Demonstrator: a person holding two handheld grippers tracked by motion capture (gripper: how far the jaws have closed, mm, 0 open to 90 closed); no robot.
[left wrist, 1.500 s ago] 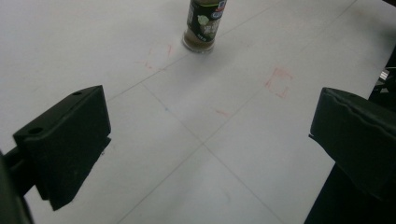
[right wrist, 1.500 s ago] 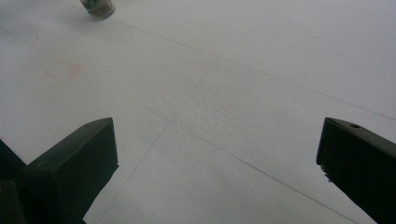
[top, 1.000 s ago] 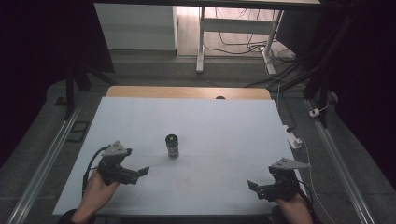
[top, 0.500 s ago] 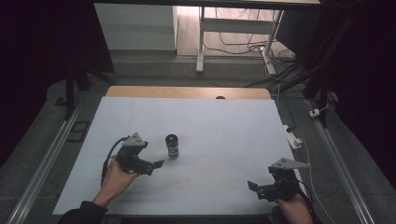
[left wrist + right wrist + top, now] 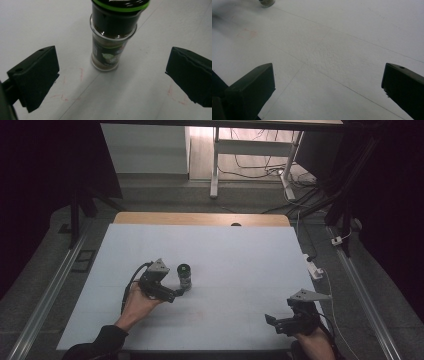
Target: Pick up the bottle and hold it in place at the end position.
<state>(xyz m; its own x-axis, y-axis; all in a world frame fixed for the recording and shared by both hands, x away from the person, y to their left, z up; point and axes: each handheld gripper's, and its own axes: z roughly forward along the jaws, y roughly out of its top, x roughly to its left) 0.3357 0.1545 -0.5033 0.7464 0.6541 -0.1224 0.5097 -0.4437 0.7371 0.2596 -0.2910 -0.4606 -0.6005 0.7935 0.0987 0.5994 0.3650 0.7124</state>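
A small spice jar (image 5: 185,276) stood upright on the white desk (image 5: 240,255), left of the middle. In the left gripper view the jar (image 5: 111,40) was clear glass with a dark cap ringed in green, a dark label with a pale picture on it, and a brownish filling visible low in the glass; what the filling was could not be told.

The left tongs (image 5: 176,291) lay just beside the jar on its near-left side, held by the person's left hand (image 5: 136,301). Their jaws stood wide apart, and in the left gripper view the left tongs (image 5: 112,82) had the jar ahead of the gap and centred between the two black jaws, touching neither.

The right tongs (image 5: 271,320) were well apart from the jar, near the desk's near-right corner, also with jaws spread and nothing between them. In the right gripper view the right tongs (image 5: 327,90) looked over bare desk, and the base of the jar (image 5: 266,3) showed at the top left edge.
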